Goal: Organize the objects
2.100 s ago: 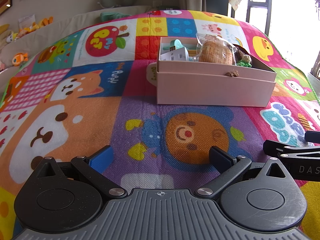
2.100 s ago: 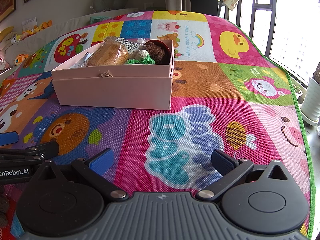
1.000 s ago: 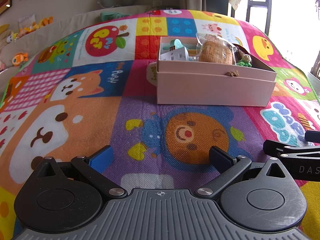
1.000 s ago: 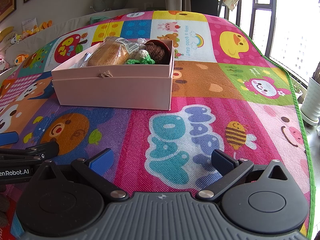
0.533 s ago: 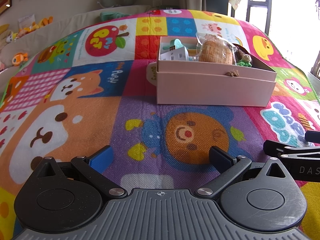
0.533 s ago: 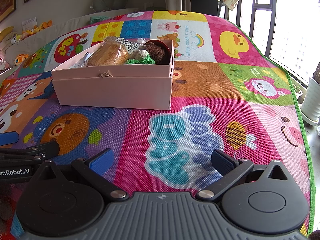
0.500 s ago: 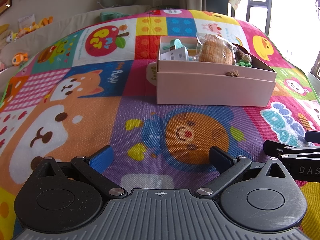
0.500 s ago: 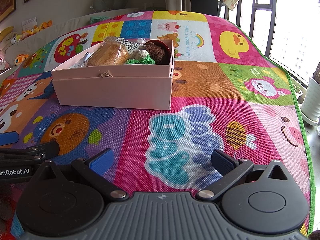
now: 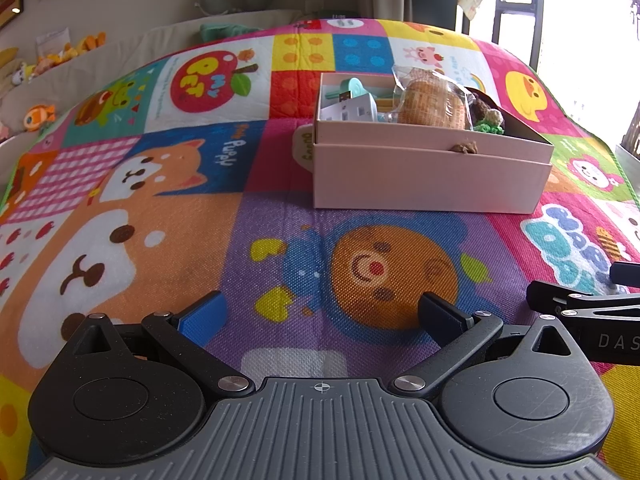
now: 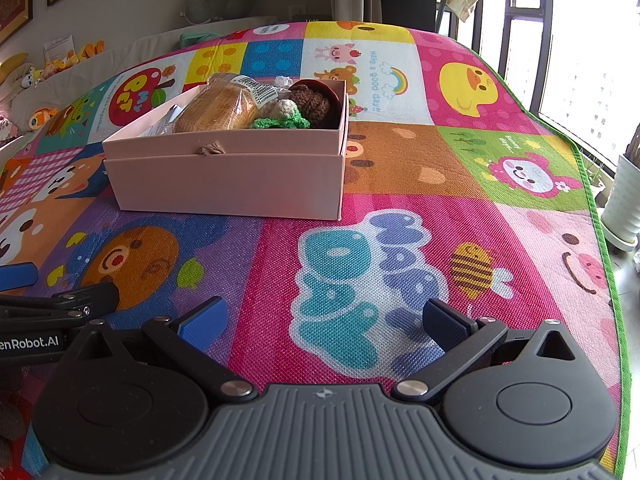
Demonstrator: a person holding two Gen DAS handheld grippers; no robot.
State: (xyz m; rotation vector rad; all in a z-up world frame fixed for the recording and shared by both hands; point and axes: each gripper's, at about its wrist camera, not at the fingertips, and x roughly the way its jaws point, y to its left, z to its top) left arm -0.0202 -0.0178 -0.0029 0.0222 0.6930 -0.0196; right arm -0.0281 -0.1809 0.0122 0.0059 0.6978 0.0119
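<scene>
One pink box (image 10: 228,172) on the play mat (image 10: 400,184), already packed — wrapped bread (image 10: 218,110), brown crochet piece (image 10: 314,100), green crochet bit (image 10: 280,122), a white plug-like item (image 9: 354,108) at its far end. No loose objects visible on the mat, so the sorting looks finished or paused. Box lies well ahead of both tools — right of the left gripper (image 9: 320,316), left of the right gripper (image 10: 322,316). Both jaws spread wide, holding nothing. Any next move calls for a forward reach.

On my play mat (image 10: 400,168) I read "HAPPY DAY" in fat letters, "MY PET" on the apple, "have a good day!!" beside the rainbow. My left gripper (image 10: 24,308) reads "enRobot.AI".
</scene>
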